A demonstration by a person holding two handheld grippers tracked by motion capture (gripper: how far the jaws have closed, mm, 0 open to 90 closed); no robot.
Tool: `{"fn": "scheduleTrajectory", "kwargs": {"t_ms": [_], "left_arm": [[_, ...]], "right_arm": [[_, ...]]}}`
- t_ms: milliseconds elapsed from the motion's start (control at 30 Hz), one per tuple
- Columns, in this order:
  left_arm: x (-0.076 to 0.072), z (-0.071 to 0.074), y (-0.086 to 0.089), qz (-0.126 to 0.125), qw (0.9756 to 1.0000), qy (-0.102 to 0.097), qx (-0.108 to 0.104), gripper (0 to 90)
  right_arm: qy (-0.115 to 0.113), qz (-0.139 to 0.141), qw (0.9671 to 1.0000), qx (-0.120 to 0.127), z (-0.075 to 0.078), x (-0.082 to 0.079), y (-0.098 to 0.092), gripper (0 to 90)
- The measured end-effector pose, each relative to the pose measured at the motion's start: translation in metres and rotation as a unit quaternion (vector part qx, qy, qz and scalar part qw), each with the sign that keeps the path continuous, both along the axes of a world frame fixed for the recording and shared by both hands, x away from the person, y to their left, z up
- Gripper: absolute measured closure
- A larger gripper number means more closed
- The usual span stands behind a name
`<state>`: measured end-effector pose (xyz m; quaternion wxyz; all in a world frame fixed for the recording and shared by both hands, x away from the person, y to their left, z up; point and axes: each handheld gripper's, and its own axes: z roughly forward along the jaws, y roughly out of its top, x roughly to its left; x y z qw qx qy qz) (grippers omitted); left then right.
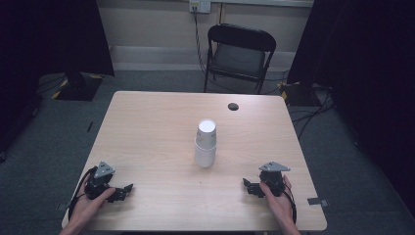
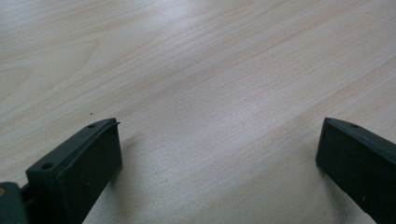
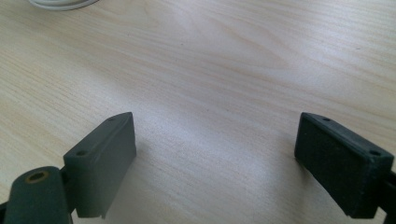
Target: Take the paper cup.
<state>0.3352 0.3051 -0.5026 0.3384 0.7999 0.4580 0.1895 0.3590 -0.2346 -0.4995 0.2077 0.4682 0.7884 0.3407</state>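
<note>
A stack of white paper cups (image 1: pixel 206 143) stands upside down near the middle of the light wooden table (image 1: pixel 147 127). My left gripper (image 1: pixel 128 188) rests near the table's front left, held by a hand, jaws wide apart with only bare wood between them (image 2: pixel 219 140). My right gripper (image 1: pixel 246 184) rests near the front right, open as well, nothing between its jaws (image 3: pixel 215 135). The rim of the bottom cup (image 3: pixel 60 3) peeks in at the top left of the right gripper view. Both grippers lie well short of the cups.
A round dark cable hole (image 1: pixel 233 106) sits in the table's far right part. A black folding chair (image 1: pixel 238 55) stands behind the table. Dark curtains hang at both sides, and cables run across the grey floor (image 1: pixel 313 115).
</note>
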Motion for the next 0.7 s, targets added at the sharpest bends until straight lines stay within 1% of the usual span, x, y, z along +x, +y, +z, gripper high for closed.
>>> {"fn": "scheduleTrajectory", "kwargs": {"t_ms": [100, 200, 233, 367, 400, 433, 467, 500, 533, 567, 600, 633, 667, 700], "left_arm": [[0.001, 0.000, 0.000, -0.002, 1.0000, 0.001, 0.001, 0.0], [0.001, 0.000, 0.000, -0.002, 1.0000, 0.001, 0.001, 0.0], [0.001, 0.000, 0.000, -0.002, 1.0000, 0.001, 0.000, 0.0], [0.001, 0.000, 0.000, -0.002, 1.0000, 0.001, 0.001, 0.0], [0.001, 0.000, 0.000, -0.002, 1.0000, 0.001, 0.000, 0.0], [0.001, 0.000, 0.000, -0.002, 1.0000, 0.001, 0.000, 0.0], [0.001, 0.000, 0.000, -0.002, 1.0000, 0.001, 0.001, 0.0], [0.001, 0.000, 0.000, -0.002, 1.0000, 0.001, 0.001, 0.0], [0.001, 0.000, 0.000, -0.002, 1.0000, 0.001, 0.001, 0.0], [0.001, 0.000, 0.000, -0.002, 1.0000, 0.001, 0.001, 0.0], [0.001, 0.000, 0.000, -0.002, 1.0000, 0.001, 0.001, 0.0], [0.001, 0.000, 0.000, -0.002, 1.0000, 0.001, 0.001, 0.0], [0.001, 0.000, 0.000, -0.002, 1.0000, 0.001, 0.001, 0.0], [0.001, 0.000, 0.000, -0.002, 1.0000, 0.001, 0.001, 0.0]], "right_arm": [[0.000, -0.002, 1.0000, 0.002, 0.000, 0.001, 0.000, 12.8], [-0.004, -0.010, 0.9999, 0.005, 0.001, 0.003, -0.001, 19.6], [-0.005, -0.010, 0.9999, 0.006, 0.001, 0.003, -0.001, 19.8], [-0.008, 0.002, 0.9996, 0.026, 0.007, 0.000, 0.000, 18.9], [-0.004, 0.014, 0.9994, 0.031, 0.010, -0.001, 0.002, 17.6], [-0.004, 0.014, 0.9994, 0.031, 0.010, -0.001, 0.002, 17.6], [0.001, 0.037, 0.9981, 0.050, 0.016, -0.005, 0.006, 17.3], [0.000, 0.042, 0.9976, 0.054, 0.018, -0.006, 0.008, 17.5], [-0.003, 0.055, 0.9964, 0.065, 0.021, -0.007, 0.010, 18.0], [-0.002, 0.068, 0.9942, 0.083, 0.023, -0.008, 0.012, 18.9], [-0.002, 0.068, 0.9942, 0.083, 0.023, -0.008, 0.012, 18.9], [-0.002, 0.073, 0.9933, 0.090, 0.025, -0.009, 0.013, 20.6], [-0.013, 0.077, 0.9937, 0.080, 0.030, -0.010, 0.018, 21.3], [-0.022, 0.087, 0.9923, 0.085, 0.035, -0.010, 0.023, 21.6]]}}
